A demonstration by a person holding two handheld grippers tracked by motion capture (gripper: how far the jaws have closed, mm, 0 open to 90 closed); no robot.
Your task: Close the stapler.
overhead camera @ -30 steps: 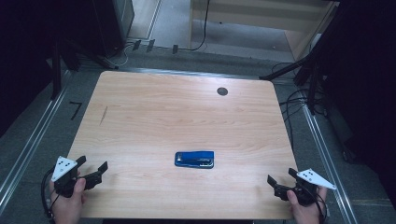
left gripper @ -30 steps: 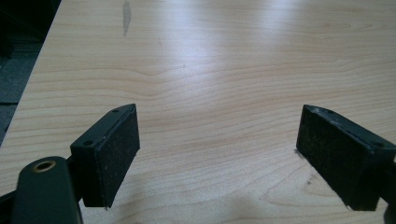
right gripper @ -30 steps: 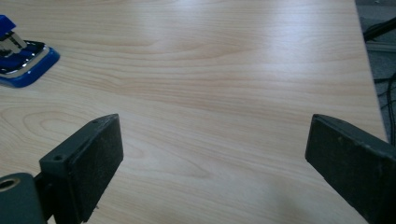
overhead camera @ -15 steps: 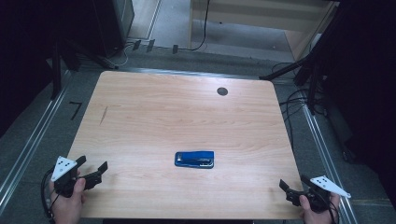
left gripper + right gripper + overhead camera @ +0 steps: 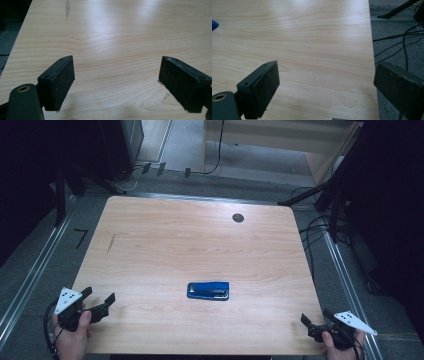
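Both grippers stand with jaws apart and empty: left gripper [image 5: 97, 303] at the near left corner, right gripper [image 5: 316, 322] now drawn back to the near right edge. Between and beyond them lies the blue stapler [image 5: 208, 290], untouched, so no reach has begun.

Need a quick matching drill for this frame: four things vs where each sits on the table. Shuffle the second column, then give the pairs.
Things:
1. stapler
2. left gripper
3. right gripper
4. dark round hole

Places:
A. near-right corner of the table
B. far edge, right of middle
C. near-left corner
D. near the middle, toward the person's side

Pairs: 1-D, 2-C, 3-A, 4-B
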